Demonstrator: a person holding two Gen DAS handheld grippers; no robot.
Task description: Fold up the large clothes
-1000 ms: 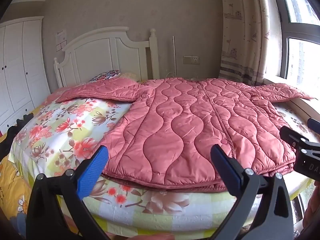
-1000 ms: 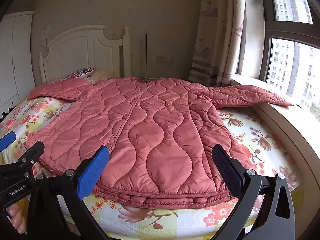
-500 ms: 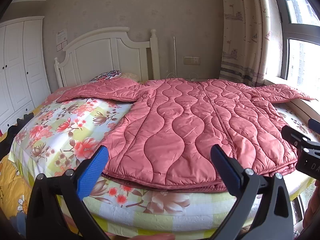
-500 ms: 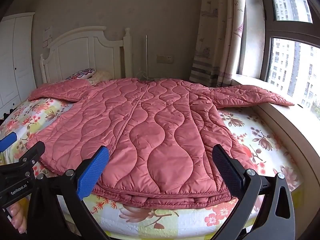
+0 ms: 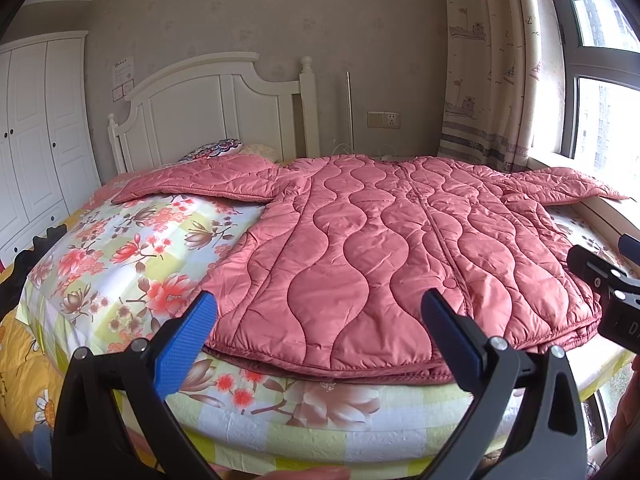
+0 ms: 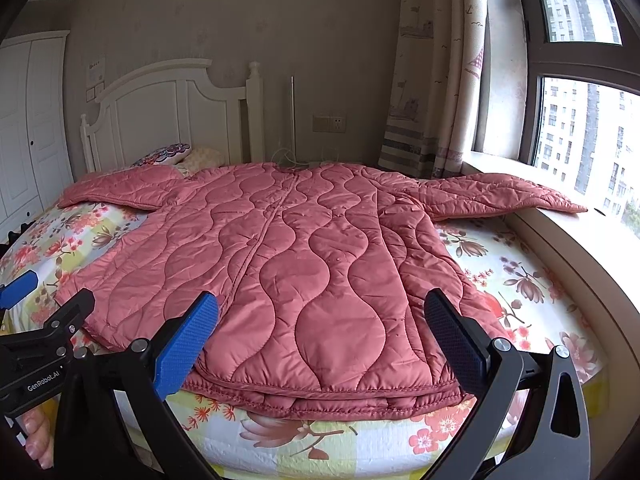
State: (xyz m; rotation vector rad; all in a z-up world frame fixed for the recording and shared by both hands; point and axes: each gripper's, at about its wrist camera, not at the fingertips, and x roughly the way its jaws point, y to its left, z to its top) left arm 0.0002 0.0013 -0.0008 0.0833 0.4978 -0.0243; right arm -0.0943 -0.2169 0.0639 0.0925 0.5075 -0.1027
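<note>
Lying flat across the bed: pink quilted coat, front up, sleeves spread, one reaching the window sill. Risk: slippery padded fabric may slide from a shallow pinch, or the sill sleeve may drag and skew a fold. Left tool and right tool: both spread wide, empty, short of the hem, touching nothing.
</note>
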